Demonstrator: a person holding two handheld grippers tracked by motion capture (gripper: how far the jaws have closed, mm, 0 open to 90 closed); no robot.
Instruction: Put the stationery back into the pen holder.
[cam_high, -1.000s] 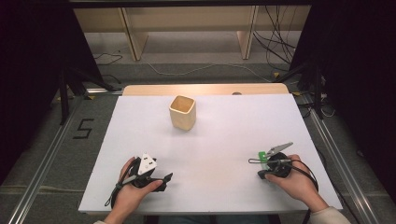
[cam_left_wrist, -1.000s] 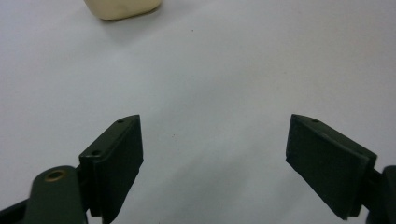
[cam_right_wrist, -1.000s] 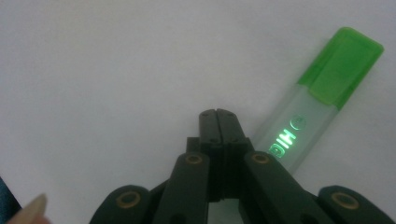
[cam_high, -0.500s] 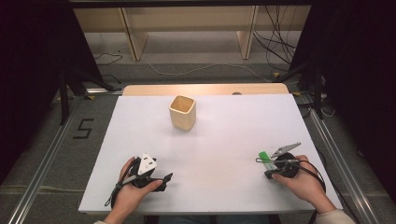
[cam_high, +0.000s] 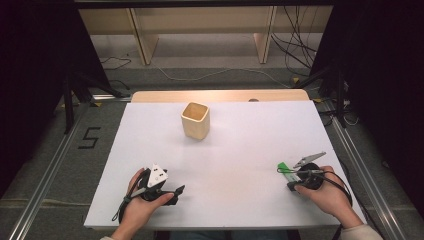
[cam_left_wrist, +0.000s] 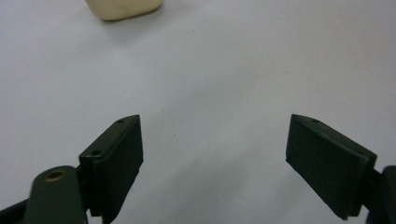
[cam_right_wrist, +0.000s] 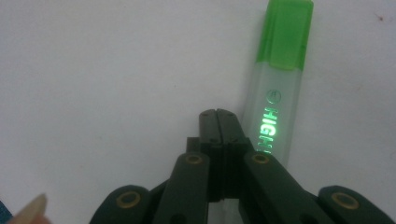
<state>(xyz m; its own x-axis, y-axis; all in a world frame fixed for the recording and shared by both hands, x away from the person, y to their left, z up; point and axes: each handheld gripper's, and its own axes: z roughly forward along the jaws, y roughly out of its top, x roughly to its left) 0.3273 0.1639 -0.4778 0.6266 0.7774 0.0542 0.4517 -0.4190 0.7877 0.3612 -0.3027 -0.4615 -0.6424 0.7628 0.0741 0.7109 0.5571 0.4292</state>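
Change: right gripper (cam_high: 295, 181) shifted slightly right, farther from cup (cam_high: 195, 120).
Right jaws: closed, empty; highlighter (cam_right_wrist: 280, 88) lies beside them, awaiting grasp.
Left gripper (cam_left_wrist: 233, 163): jaws wide, empty, facing cup.

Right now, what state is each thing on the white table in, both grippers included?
Square pale wooden cup: upright, open top, apart from both grippers.
Green-capped translucent highlighter pen: capped, lying flat on the white table beside the right gripper's jaws, not between them.
Left gripper: jaws wide open, nothing between them.
Right gripper: jaws shut together, gripping nothing.
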